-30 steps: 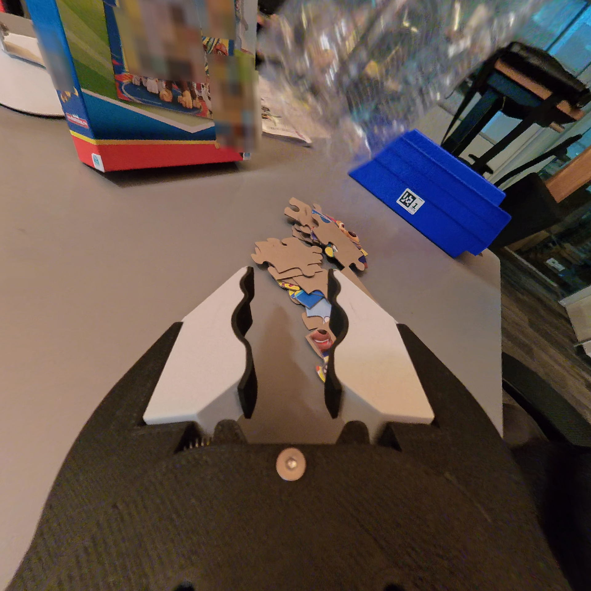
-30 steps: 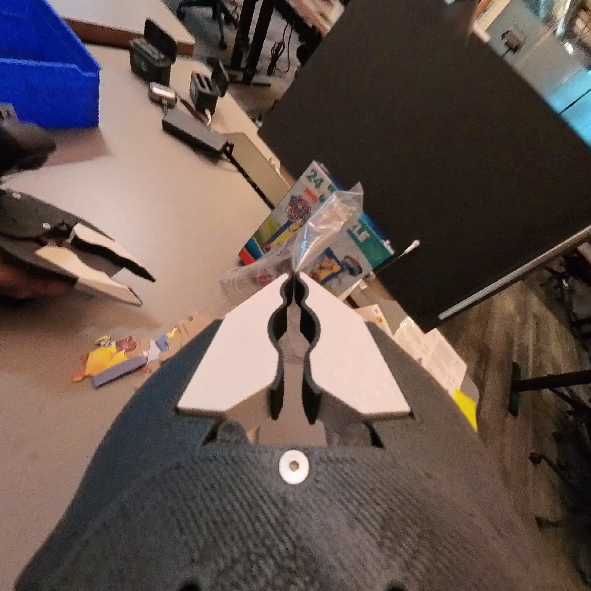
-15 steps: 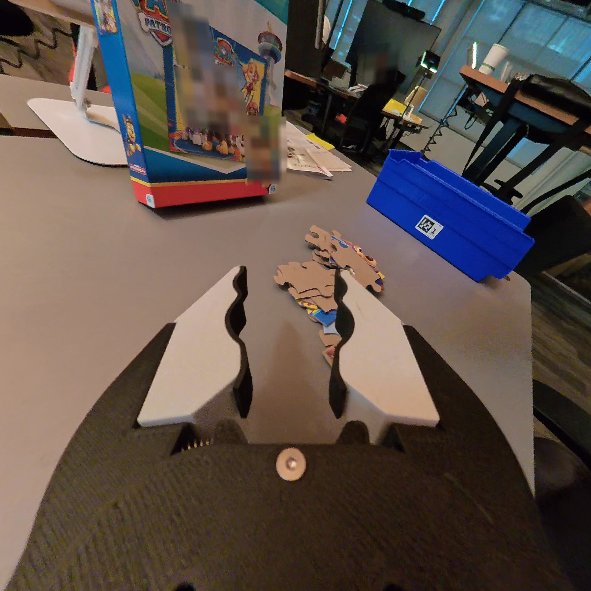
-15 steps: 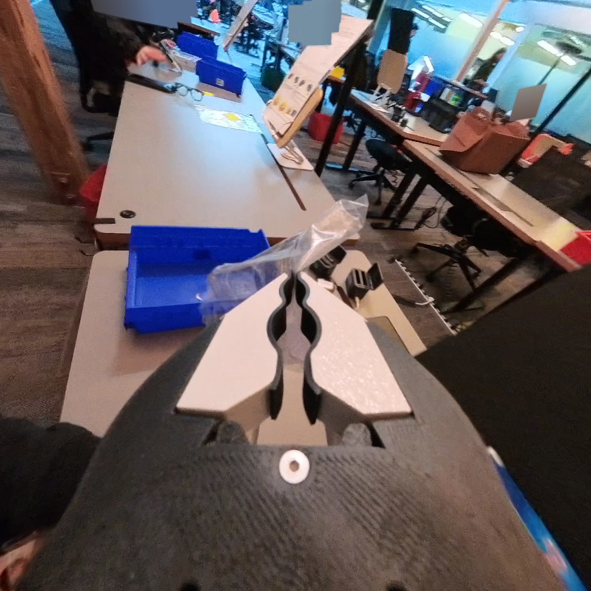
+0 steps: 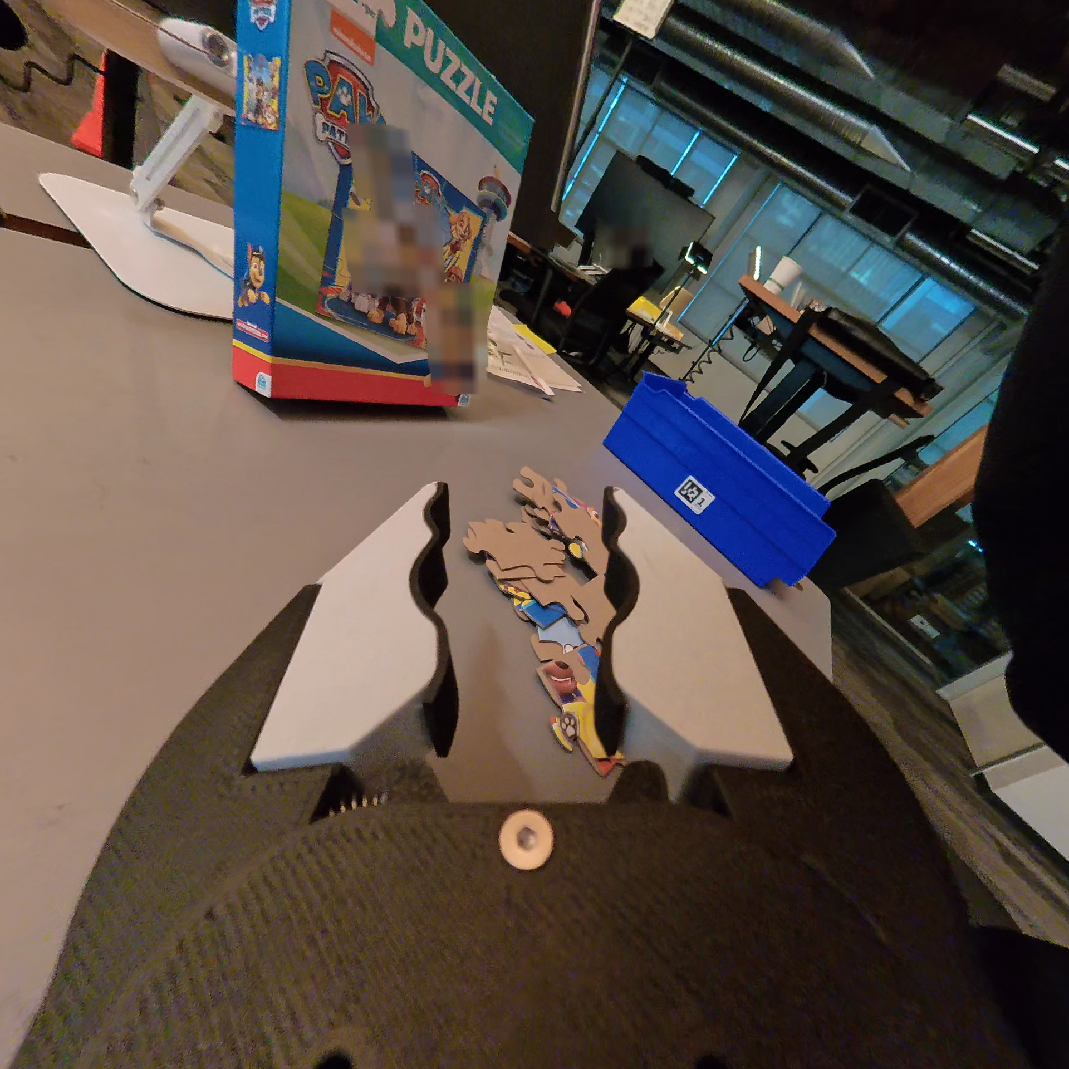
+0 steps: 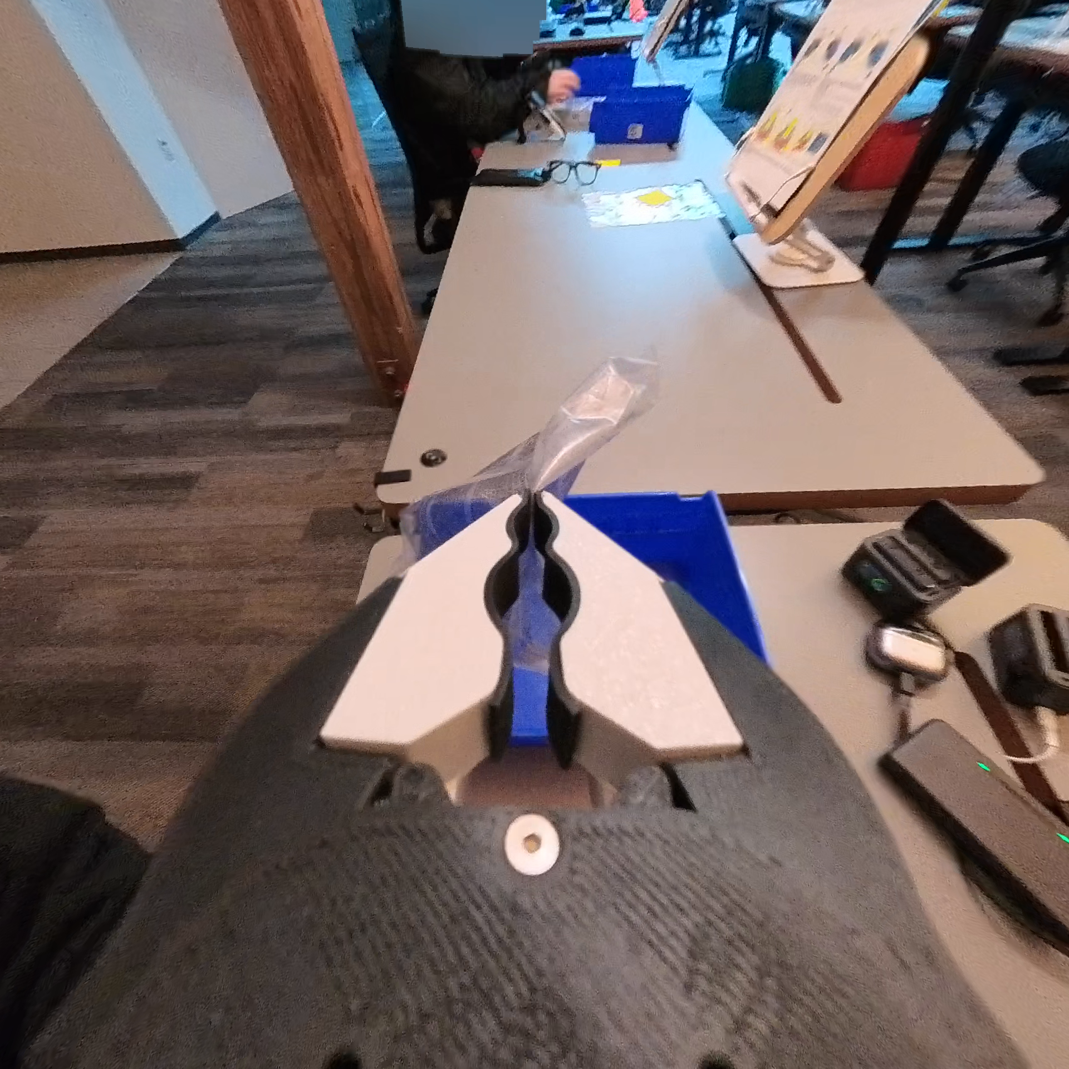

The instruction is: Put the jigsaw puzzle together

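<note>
My left gripper (image 5: 523, 491) is open and empty, low over the grey table (image 5: 173, 520). A loose pile of puzzle pieces (image 5: 544, 555) lies on the table between and just beyond its fingers, many face down, and nothing presses on them. A colourful puzzle box (image 5: 358, 231) stands upright beyond it. My right gripper (image 6: 535, 494) is shut on a clear plastic bag (image 6: 596, 416), which sticks up past the fingertips. It hangs above a blue bin (image 6: 665, 544) at the table's edge.
The blue bin also shows in the left wrist view (image 5: 723, 480), at the right by the table's edge. Papers (image 5: 526, 358) lie behind the box. Black cases and a power bank (image 6: 983, 810) lie right of the bin. A second table (image 6: 636, 318) stands beyond, with a seated person. The tips of one gripper are about 40 cm away from the tips of the other. The power bank (image 6: 983, 810) is about equally far from each gripper, around 40 cm.
My right gripper swung the bag away from over the puzzle pieces to above the blue bin, still shut on it. The left gripper opened a little wider and stayed by the pile.
</note>
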`<action>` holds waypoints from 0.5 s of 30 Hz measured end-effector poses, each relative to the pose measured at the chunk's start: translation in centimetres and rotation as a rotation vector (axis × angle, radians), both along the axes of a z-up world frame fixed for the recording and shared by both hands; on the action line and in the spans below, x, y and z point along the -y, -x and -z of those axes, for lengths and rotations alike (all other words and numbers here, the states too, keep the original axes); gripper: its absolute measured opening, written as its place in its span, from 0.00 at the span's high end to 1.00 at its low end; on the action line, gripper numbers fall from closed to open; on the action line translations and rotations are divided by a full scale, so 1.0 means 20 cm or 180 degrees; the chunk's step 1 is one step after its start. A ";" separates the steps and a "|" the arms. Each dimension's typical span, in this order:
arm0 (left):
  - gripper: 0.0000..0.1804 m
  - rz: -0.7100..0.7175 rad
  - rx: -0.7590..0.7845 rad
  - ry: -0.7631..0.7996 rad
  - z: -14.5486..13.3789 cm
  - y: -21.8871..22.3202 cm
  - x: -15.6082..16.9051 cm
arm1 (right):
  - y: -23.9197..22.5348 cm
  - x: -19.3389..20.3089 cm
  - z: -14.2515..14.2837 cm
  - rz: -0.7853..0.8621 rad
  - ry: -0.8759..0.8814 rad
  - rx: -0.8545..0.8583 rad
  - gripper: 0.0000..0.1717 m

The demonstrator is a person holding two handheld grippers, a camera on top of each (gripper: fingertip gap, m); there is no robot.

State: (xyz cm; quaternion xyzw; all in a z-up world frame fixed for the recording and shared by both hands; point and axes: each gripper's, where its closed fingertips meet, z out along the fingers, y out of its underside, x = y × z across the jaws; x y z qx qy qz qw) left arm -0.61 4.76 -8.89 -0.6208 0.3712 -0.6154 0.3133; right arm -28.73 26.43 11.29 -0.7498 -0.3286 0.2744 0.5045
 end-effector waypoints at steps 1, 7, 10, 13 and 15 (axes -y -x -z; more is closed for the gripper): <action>0.72 -0.0009 0.0001 0.0016 0.00 0.00 0.00 | 0.03 -0.02 0.05 -0.0046 0.0083 0.0019 1.00; 0.72 -0.0102 -0.0032 0.0139 0.02 0.01 -0.05 | 0.02 -0.12 0.44 -0.0158 0.0861 0.0579 0.82; 0.72 -0.0138 -0.0090 0.0171 0.04 0.02 -0.07 | -0.15 -0.07 0.47 0.0023 0.0950 0.0569 0.80; 0.72 -0.0195 -0.0084 0.0105 0.03 0.03 -0.09 | -0.39 0.14 0.36 0.0195 0.0739 0.0351 0.81; 0.72 -0.0202 -0.0099 0.0039 0.02 0.03 -0.09 | -0.61 0.34 0.28 0.0440 0.0448 0.0338 0.81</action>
